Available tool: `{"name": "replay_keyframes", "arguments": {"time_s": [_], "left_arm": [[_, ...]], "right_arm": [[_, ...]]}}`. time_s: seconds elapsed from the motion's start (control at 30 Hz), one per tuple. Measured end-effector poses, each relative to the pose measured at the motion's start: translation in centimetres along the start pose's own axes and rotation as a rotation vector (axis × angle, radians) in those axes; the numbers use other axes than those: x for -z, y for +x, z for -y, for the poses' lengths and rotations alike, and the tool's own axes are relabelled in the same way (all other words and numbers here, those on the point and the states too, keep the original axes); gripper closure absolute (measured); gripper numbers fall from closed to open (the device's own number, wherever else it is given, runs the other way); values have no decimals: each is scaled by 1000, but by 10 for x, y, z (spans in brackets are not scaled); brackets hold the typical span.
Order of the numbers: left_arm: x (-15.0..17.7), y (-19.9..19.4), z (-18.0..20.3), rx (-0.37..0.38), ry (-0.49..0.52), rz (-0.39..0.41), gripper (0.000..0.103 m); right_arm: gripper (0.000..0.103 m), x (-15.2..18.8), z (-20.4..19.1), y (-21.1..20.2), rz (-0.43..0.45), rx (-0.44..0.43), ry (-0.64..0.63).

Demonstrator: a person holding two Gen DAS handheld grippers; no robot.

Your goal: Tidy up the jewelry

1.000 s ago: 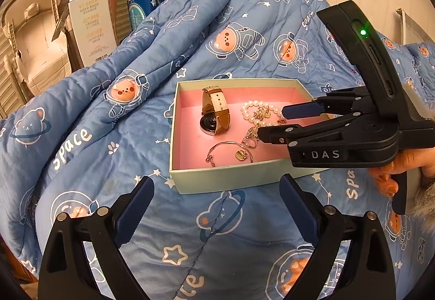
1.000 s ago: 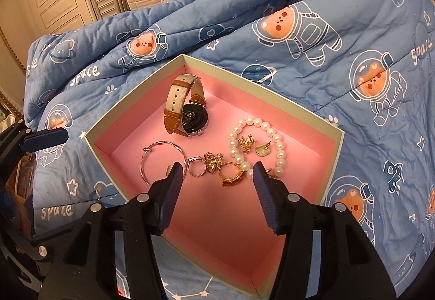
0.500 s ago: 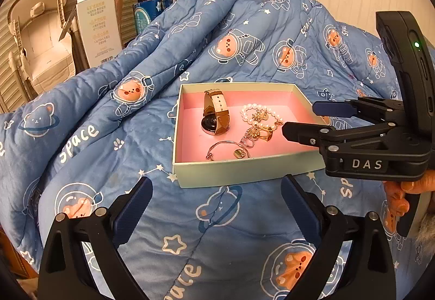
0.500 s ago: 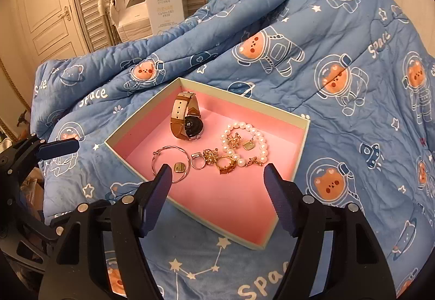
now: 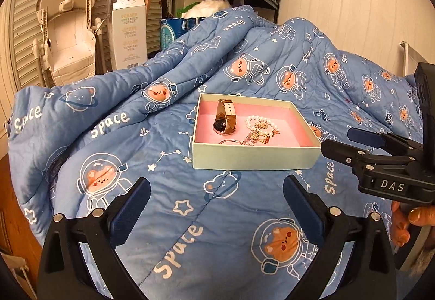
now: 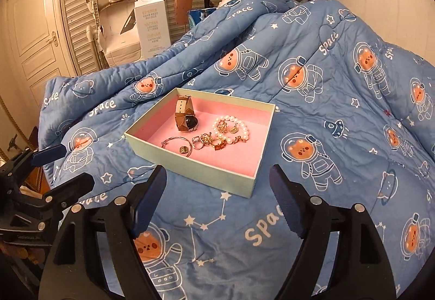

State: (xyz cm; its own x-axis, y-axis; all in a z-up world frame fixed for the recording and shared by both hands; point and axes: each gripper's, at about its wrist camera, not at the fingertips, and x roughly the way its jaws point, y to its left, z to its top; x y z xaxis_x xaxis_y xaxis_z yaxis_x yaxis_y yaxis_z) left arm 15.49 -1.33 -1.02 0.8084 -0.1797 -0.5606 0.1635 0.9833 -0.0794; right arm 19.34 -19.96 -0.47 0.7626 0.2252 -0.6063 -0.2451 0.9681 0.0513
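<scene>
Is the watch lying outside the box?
No, the watch sits inside the pink-lined box, next to the pearl bracelet.

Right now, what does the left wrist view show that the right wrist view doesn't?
Only the left wrist view shows the right gripper from the side, with its white DAS label and the person's fingers under it. Only the right wrist view shows the cream panelled door and the small gold square charm lying inside the thin silver bangle. Both show the pale green pink-lined box, the brown-strapped watch, the white pearl bracelet and the blue space-bear quilt.
</scene>
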Motion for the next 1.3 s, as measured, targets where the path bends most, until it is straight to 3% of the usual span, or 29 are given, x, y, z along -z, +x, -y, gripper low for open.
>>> {"name": "replay_keyframes", "arguments": {"time_s": [0.57,0.63,0.67,0.87,1.3], "left_arm": [[48,-69,7,-10,-81,67,7],[55,-77,7,0,-104,72,7],[59,-81,8,1,-107,71,7],[77,-96,8,-2,-166,57,7],[78,-116,17,-63,-116,127,7]], "right_arm": [[25,62,-17,-65,35,57,29],[23,71,-19,-73,39,62,26],[15,76,-20,-78,42,64,27],[14,90,-25,-108,110,79,43],[9,103,-30,-128,136,110,52]]}}
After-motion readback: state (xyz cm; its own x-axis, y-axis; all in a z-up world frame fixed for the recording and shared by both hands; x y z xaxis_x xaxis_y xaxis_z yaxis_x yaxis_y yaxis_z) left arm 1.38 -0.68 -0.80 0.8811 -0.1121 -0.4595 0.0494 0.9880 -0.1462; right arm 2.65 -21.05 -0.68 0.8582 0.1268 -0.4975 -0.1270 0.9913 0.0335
